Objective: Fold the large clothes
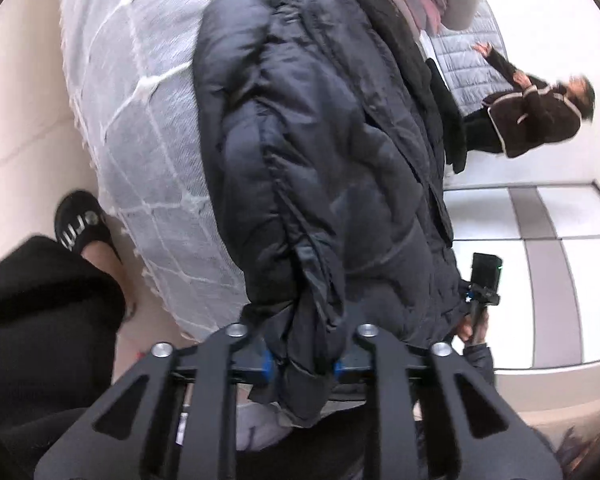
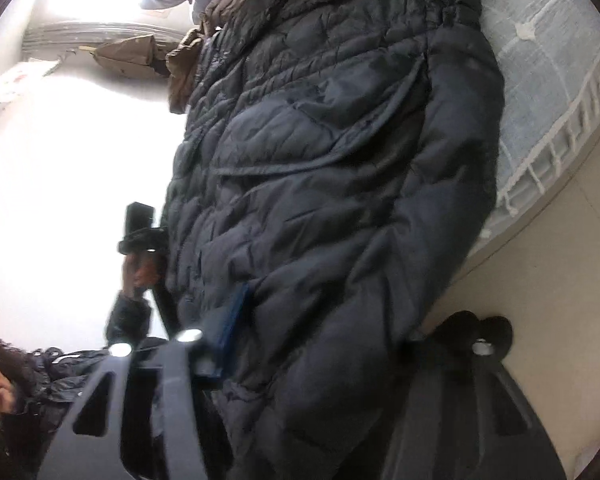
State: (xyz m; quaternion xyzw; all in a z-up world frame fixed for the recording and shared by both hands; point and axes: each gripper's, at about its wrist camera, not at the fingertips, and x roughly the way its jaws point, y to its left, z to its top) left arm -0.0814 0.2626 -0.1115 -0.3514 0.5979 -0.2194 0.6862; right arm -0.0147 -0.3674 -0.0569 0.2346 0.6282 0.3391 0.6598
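pinching jacket between left gripper fingers

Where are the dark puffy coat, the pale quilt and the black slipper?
coat (image 1: pixel 320 140): left wrist view, quilted middle.
quilt (image 1: pixel 140 100): left wrist view, stitched top surface.
slipper (image 1: pixel 82 220): left wrist view, its upper.

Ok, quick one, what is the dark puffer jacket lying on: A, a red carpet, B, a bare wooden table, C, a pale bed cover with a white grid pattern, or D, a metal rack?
C: the dark puffer jacket lies across a pale bed cover crossed by white grid lines, also seen in the right wrist view.
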